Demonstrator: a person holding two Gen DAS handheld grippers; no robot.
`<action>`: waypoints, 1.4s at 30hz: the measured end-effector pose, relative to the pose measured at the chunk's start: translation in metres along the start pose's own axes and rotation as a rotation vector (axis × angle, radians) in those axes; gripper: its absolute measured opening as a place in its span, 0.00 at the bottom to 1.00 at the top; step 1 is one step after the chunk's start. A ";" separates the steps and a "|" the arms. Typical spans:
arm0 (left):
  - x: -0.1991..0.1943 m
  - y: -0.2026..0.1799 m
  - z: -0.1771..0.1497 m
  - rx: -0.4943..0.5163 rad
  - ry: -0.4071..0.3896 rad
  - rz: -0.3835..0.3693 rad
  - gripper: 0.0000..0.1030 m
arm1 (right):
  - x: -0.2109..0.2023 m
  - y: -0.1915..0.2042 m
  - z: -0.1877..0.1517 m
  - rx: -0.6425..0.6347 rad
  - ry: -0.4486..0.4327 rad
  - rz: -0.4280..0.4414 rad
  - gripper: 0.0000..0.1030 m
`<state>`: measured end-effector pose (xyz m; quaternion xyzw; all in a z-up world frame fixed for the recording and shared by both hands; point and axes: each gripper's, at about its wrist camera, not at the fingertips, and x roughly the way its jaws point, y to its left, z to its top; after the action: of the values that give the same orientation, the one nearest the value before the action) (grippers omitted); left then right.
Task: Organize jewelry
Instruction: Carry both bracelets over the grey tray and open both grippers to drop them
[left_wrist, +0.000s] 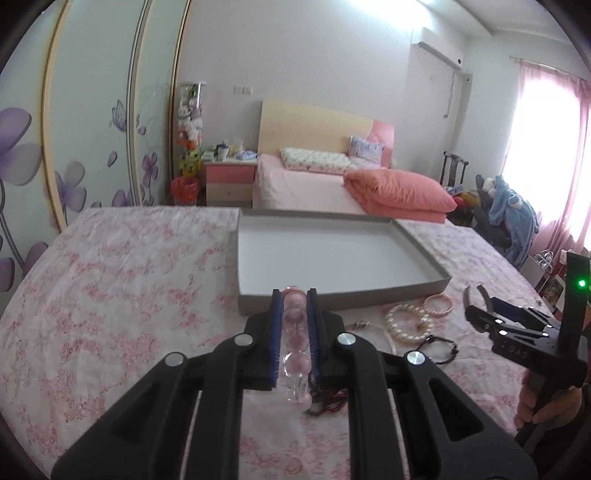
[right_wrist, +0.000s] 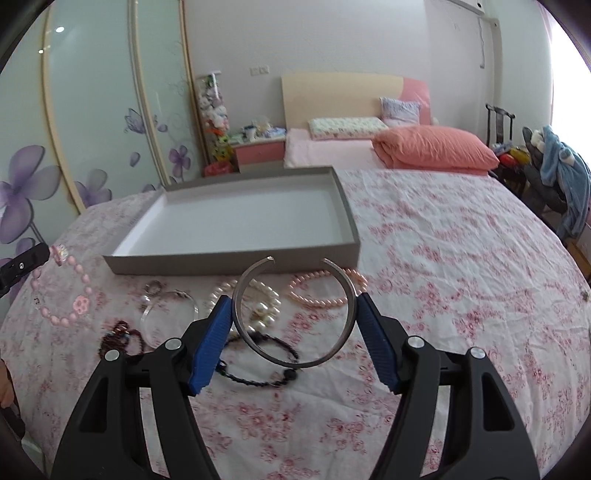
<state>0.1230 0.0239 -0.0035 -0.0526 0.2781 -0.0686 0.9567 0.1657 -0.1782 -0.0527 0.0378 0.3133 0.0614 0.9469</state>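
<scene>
My left gripper (left_wrist: 294, 295) is shut on a pink and clear bead bracelet (left_wrist: 294, 334), held above the cloth just short of the grey shallow box (left_wrist: 343, 291); the bracelet also shows hanging at the left of the right wrist view (right_wrist: 68, 291). My right gripper (right_wrist: 295, 306) is shut on a silver open cuff bangle (right_wrist: 295, 363), its gap towards the box (right_wrist: 236, 258). The box interior looks empty. The right gripper with the bangle also shows at the right of the left wrist view (left_wrist: 476, 299).
On the floral cloth before the box lie a white pearl bracelet (right_wrist: 264, 302), a pink pearl bracelet (right_wrist: 321, 299), a clear bangle (right_wrist: 170, 306), a dark bead bracelet (right_wrist: 258, 380) and a dark red bead bracelet (right_wrist: 118, 338). A bed and nightstand stand behind.
</scene>
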 end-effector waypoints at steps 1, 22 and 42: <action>-0.003 -0.004 0.003 0.005 -0.013 -0.002 0.13 | -0.002 0.001 0.002 -0.003 -0.014 0.008 0.66; 0.014 -0.042 0.057 0.067 -0.122 0.040 0.13 | -0.030 0.025 0.064 -0.088 -0.302 0.026 0.66; 0.151 -0.033 0.103 0.040 -0.005 0.085 0.13 | 0.105 0.005 0.109 0.010 -0.080 0.071 0.67</action>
<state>0.3009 -0.0260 0.0084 -0.0219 0.2761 -0.0333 0.9603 0.3141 -0.1620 -0.0269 0.0561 0.2739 0.0919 0.9557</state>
